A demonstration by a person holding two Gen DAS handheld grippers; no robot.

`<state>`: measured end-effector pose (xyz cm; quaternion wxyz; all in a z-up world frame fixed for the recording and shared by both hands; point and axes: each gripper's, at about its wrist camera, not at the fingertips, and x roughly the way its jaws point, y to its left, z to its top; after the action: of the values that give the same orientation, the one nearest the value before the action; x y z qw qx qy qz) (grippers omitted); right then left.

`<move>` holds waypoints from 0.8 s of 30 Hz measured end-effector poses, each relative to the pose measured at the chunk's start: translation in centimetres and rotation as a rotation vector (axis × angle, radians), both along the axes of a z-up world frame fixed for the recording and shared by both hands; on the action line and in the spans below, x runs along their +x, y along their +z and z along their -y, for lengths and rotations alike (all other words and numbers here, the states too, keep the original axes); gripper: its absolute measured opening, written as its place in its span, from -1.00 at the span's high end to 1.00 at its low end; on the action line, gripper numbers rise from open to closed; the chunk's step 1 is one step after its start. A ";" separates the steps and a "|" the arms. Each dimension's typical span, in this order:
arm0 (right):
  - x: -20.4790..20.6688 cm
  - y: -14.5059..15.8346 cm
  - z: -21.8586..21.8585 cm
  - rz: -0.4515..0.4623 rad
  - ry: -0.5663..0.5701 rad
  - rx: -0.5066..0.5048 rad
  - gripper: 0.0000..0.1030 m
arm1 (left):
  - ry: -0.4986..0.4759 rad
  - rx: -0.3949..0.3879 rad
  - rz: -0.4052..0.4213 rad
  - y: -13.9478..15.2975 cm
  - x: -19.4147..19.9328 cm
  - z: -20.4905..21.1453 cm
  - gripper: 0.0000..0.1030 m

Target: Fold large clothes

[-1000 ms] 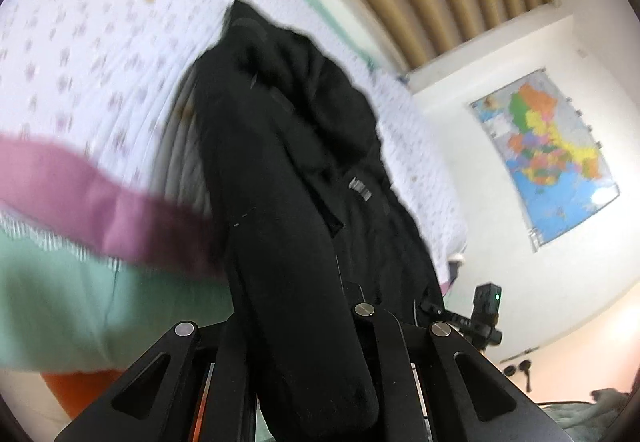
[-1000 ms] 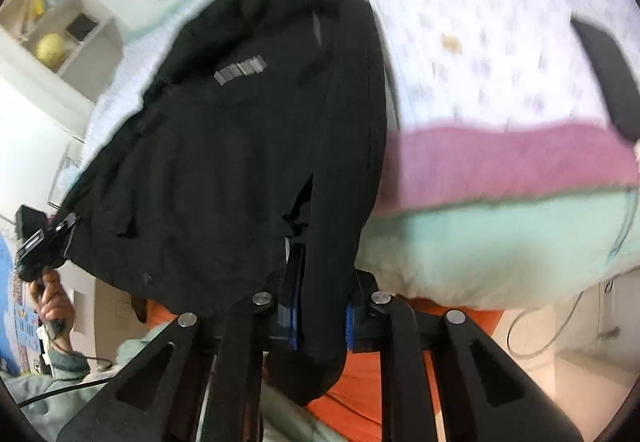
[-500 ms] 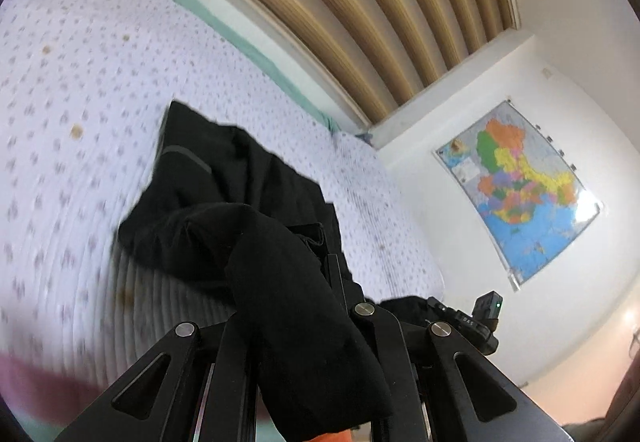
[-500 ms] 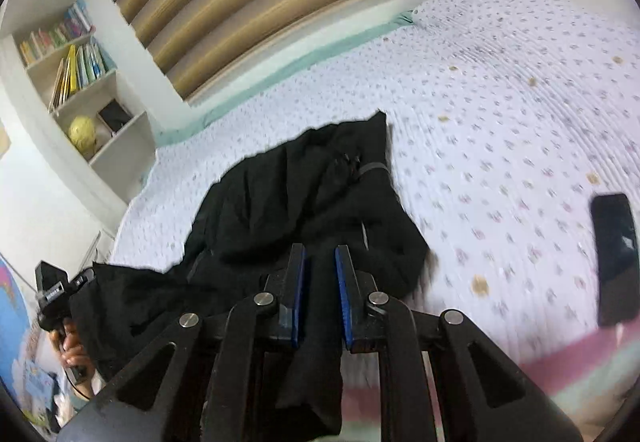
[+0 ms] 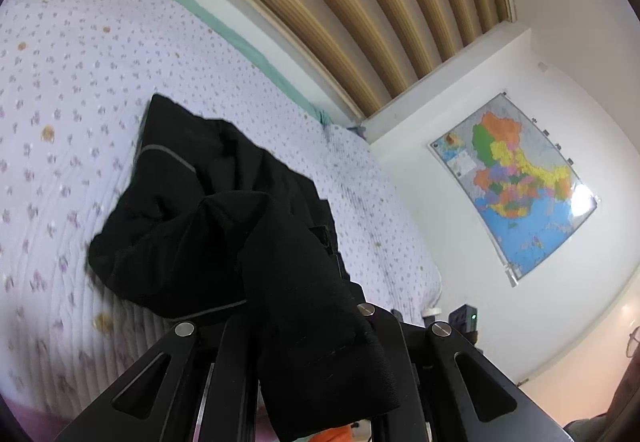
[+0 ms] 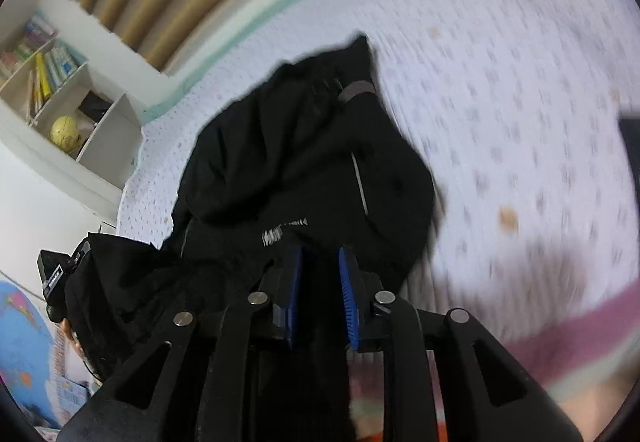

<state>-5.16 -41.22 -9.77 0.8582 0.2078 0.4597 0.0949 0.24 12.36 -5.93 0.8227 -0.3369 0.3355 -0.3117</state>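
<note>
Black garment [image 5: 224,226], left tool [image 5: 296,326] clamped on it, right tool [image 6: 320,282] apparently releasing.

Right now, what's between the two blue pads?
Black jacket cloth runs between the right hand-held gripper blue pads as they open, in the right wrist view.

The jacket [image 5: 224,226] is matt black cloth with a grey stripe at its eleven o'clock end. The bed [image 5: 72,82] wears quilted, ribbed cotton, probably. The map [image 5: 516,182] is glossy paper.
</note>
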 end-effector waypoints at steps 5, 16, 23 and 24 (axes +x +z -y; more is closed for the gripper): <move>-3.5 -2.8 0.7 -0.037 -0.054 0.026 0.28 | -0.004 0.038 0.002 0.0 -0.8 0.7 0.78; -7.7 -4.5 1.8 -0.064 -0.005 0.116 -0.12 | 0.003 0.008 -0.024 -0.1 1.3 -0.3 0.78; -8.3 -5.9 3.0 -0.055 0.034 0.291 -0.43 | 0.019 0.007 -0.045 -0.4 2.5 -0.7 0.78; -8.2 -6.1 2.6 -0.059 0.061 0.320 -0.43 | 0.020 0.009 -0.047 -0.4 2.7 -0.6 0.78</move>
<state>-13.33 -43.83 -15.85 0.7969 0.3307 0.4697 0.1868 2.91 12.99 -6.31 0.8193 -0.3437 0.3527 -0.2937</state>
